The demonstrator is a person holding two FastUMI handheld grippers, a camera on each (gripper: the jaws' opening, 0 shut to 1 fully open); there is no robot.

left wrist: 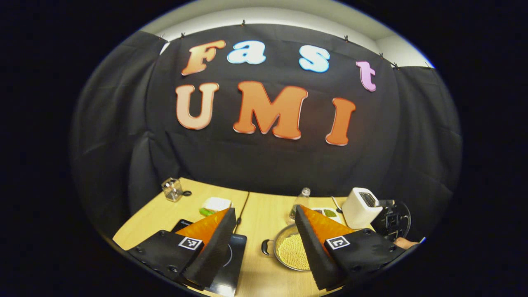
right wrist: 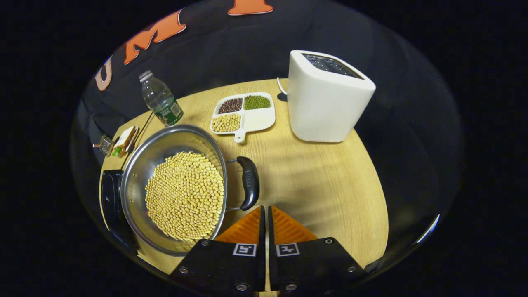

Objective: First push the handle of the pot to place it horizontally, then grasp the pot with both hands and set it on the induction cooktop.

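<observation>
Left gripper view: fingers of the left gripper [left wrist: 264, 231] spread wide apart, holding nothing, raised above the wooden bench [left wrist: 260, 206]. Under and beside the left finger, the black induction cooktop [left wrist: 231, 264]. Between the fingers and partly behind the right finger, the steel pot [left wrist: 288, 251], filled with pale yellow beans [left wrist: 293, 252], one dark loop handle [left wrist: 265, 246] toward the gap. Beyond the right fingertip, a clear plastic bottle [left wrist: 303, 200] and a white divided dish [left wrist: 326, 212] with dark and green fill. Farther right, a white toaster [left wrist: 361, 208], and past it the other gripper [left wrist: 394, 218]. Beyond the left fingertip, a white food item with green [left wrist: 214, 205]; farther left, a small clear glass jar [left wrist: 172, 189].

Right gripper view: fingers of the right gripper [right wrist: 265, 218] closed nearly together, a thin gap only, nothing between them. Just ahead of the tips and slightly left, the pot's black handle [right wrist: 249, 182], close to the tips, contact impossible to judge. Pot [right wrist: 165, 144] left of the fingers, beans [right wrist: 185, 196] heaped across its bottom. Edge of the cooktop [right wrist: 110, 198] at the pot's far left. Ahead of the fingers, divided dish [right wrist: 258, 119] with four compartments: dark beans, green beans, yellow beans, one empty. Bottle [right wrist: 161, 99] ahead to the left, upright; toaster [right wrist: 328, 99] ahead to the right.
</observation>
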